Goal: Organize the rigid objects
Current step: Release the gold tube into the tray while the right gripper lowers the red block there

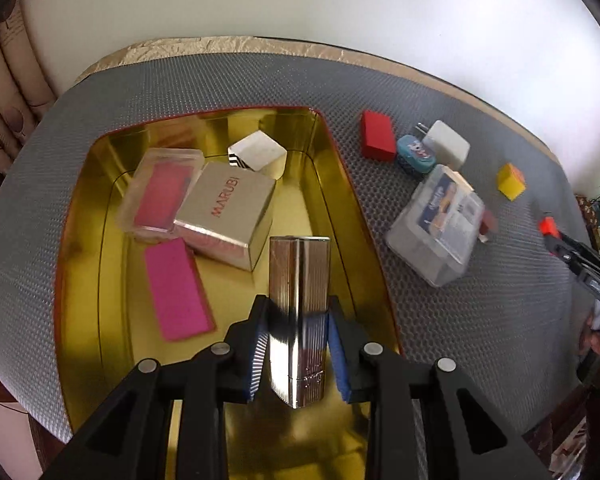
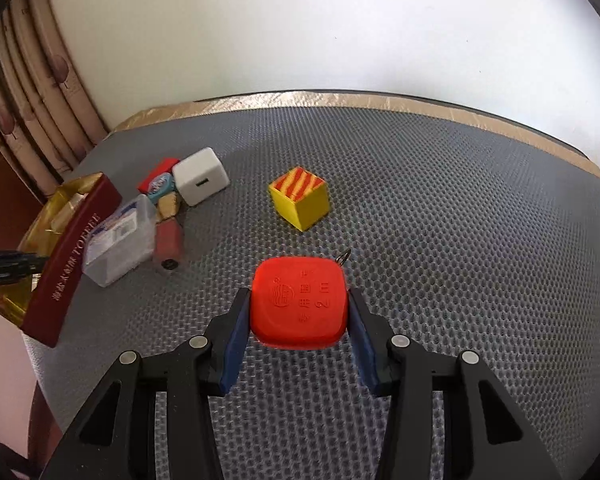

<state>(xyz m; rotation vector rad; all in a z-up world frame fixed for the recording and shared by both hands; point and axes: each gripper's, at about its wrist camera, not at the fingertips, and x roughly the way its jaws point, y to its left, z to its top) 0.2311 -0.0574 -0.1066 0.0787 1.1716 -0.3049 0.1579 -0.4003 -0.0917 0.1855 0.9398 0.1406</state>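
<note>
Left gripper [image 1: 298, 330] clamped on ribbed silver metal case [image 1: 299, 316], hanging over gold-lined tin [image 1: 112, 280] ahead of the fingers. Lower flat before releasing (clear floor by pink block). Right gripper [image 2: 299, 320] straddling orange rounded-square plastic tape measure [image 2: 299, 307]; pad contact unclear.

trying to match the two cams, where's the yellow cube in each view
Left wrist: yellow cube far right on the grey mat, right of the white charger.
Right wrist: yellow cube near centre, beyond the red case between the jaws.
Shared landmark: white charger, to the cube's left in both.
</note>
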